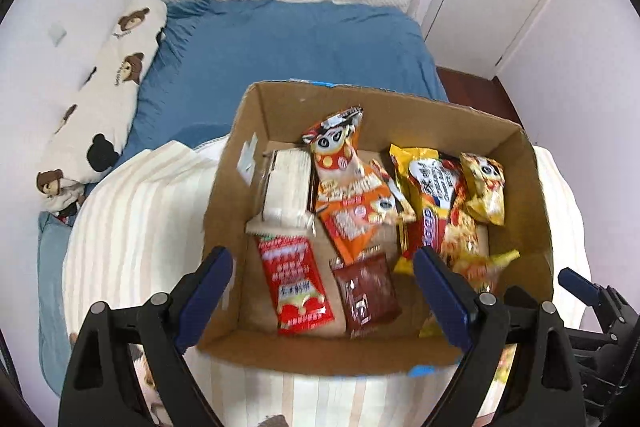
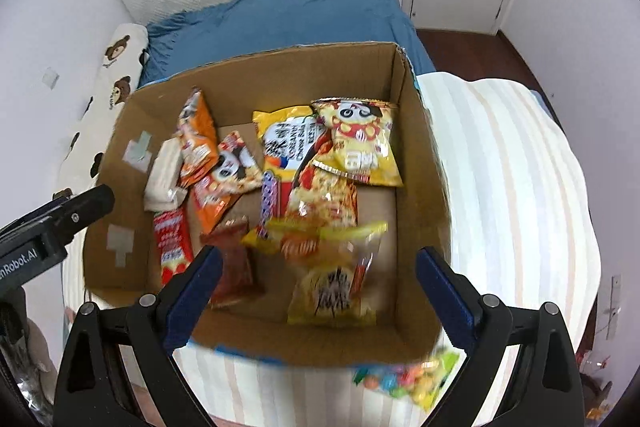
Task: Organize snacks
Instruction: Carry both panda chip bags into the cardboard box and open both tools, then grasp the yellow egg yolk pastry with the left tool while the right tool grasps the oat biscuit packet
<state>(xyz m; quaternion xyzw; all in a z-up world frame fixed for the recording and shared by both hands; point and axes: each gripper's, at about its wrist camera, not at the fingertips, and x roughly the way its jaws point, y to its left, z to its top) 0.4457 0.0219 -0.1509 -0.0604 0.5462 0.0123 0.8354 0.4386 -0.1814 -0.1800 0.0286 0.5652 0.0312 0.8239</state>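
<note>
candy bag (image 2: 404, 379) lies outside cardboard box (image 2: 320, 351), just below right tongs (image 2: 320, 291), on striped blanket (image 2: 500, 187). Looks light, crinkly, slippery; pinch sealed edge probably. Long axis roughly sideways across tongs, too blurry for direction. Both right and left tongs (image 1: 324, 291) wide open, holding nothing.

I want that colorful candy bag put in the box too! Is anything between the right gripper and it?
Nothing visible. The candy bag lies outside the box, on the striped blanket, right below the open right gripper.
</note>
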